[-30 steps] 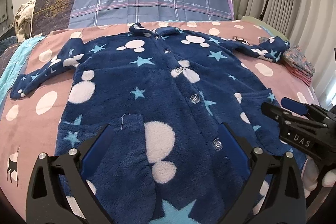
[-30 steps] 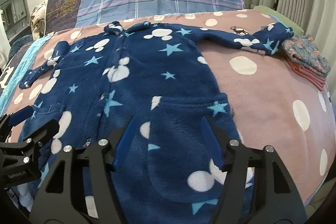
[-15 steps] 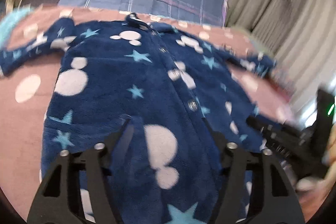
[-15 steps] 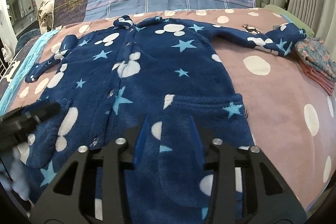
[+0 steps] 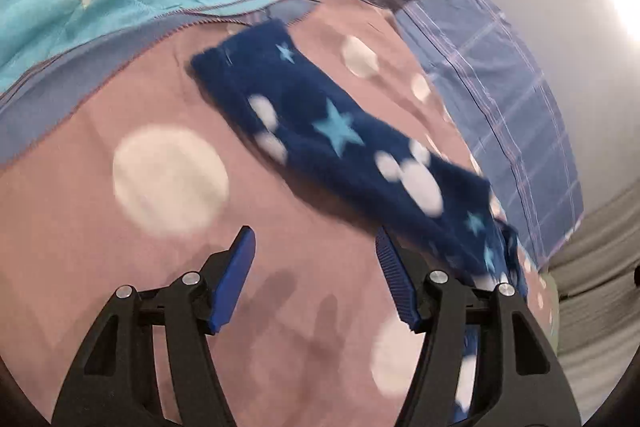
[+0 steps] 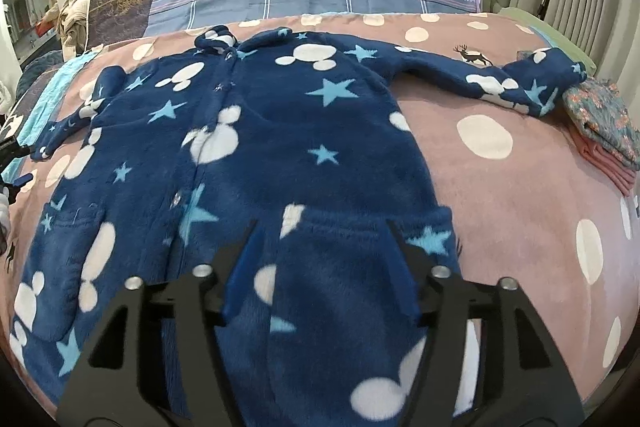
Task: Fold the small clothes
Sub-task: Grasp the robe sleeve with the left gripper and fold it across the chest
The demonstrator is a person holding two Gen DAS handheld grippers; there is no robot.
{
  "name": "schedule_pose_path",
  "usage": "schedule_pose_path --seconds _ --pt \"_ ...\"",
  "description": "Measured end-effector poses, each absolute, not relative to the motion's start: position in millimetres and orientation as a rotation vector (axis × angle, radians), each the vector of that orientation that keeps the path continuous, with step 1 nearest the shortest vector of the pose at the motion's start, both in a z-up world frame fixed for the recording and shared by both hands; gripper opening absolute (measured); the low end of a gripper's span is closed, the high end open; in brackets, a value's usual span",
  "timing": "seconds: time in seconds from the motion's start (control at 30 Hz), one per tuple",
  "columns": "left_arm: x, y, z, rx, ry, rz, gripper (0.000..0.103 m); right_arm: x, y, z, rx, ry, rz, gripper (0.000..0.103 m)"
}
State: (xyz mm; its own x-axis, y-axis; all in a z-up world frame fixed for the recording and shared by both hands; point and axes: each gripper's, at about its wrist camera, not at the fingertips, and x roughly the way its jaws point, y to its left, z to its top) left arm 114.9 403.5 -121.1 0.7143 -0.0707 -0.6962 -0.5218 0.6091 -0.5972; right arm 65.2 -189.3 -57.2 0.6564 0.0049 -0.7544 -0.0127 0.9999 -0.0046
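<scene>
Robe [image 6: 256, 155] flat on bedspread [image 6: 500, 195]; folded clothes [image 6: 604, 131] touching sleeve [image 6: 520, 83].

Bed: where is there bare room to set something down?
Bare pink blanket lies between the blue fleece garment and the folded clothes pile, below the outstretched sleeve. The middle is crowded: the garment covers it.

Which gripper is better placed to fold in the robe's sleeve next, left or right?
Left. The left gripper is open beside the near sleeve, which lies flat on the pink bedspread. The right gripper hovers over the robe's hem pocket.
</scene>
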Motion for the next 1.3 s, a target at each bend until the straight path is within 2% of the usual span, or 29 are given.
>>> schedule_pose_path --seconds 0.23,0.37,0.4,0.43,0.47,0.67,0.8,0.9,1.0,1.13,1.2,1.27,1.3 --pt "162 468 -149 -1.044 0.675 0.407 0.064 93 -185 -68 0.004 0.899 -0.016 0.063" --pt "190 473 -143 -0.968 0.679 0.474 0.061 104 -184 -69 -0.01 0.899 -0.025 0.065" --pt "194 471 -142 -0.947 0.687 0.48 0.041 106 -185 -70 -0.007 0.898 -0.028 0.065" --pt "201 468 -139 -0.922 0.699 0.463 0.012 109 -187 -70 -0.001 0.898 -0.032 0.065" --pt "205 465 -136 -0.921 0.701 0.43 0.009 110 -188 -70 0.003 0.897 -0.034 0.065" --pt "226 381 -49 -0.72 0.593 0.207 0.009 113 -195 -70 0.015 0.887 -0.032 0.066" --pt "235 261 20 -0.519 0.547 -0.059 0.009 113 -201 -70 0.047 0.882 -0.029 0.066" --pt "229 174 44 -0.407 0.54 -0.245 0.009 110 -206 -70 0.059 0.879 -0.03 0.067" --pt "214 80 47 -0.269 0.553 -0.436 0.012 107 -213 -71 0.074 0.882 -0.039 0.067" --pt "182 -14 19 -0.044 0.604 -0.569 0.024 101 -222 -70 0.085 0.88 -0.047 0.067" --pt "169 -23 7 -0.006 0.628 -0.591 0.025 98 -226 -69 0.08 0.876 -0.049 0.067" --pt "155 -11 0 -0.02 0.638 -0.575 0.032 94 -231 -68 0.08 0.87 -0.052 0.068" --pt "152 0 -2 -0.024 0.642 -0.548 0.041 93 -232 -69 0.079 0.869 -0.057 0.069"
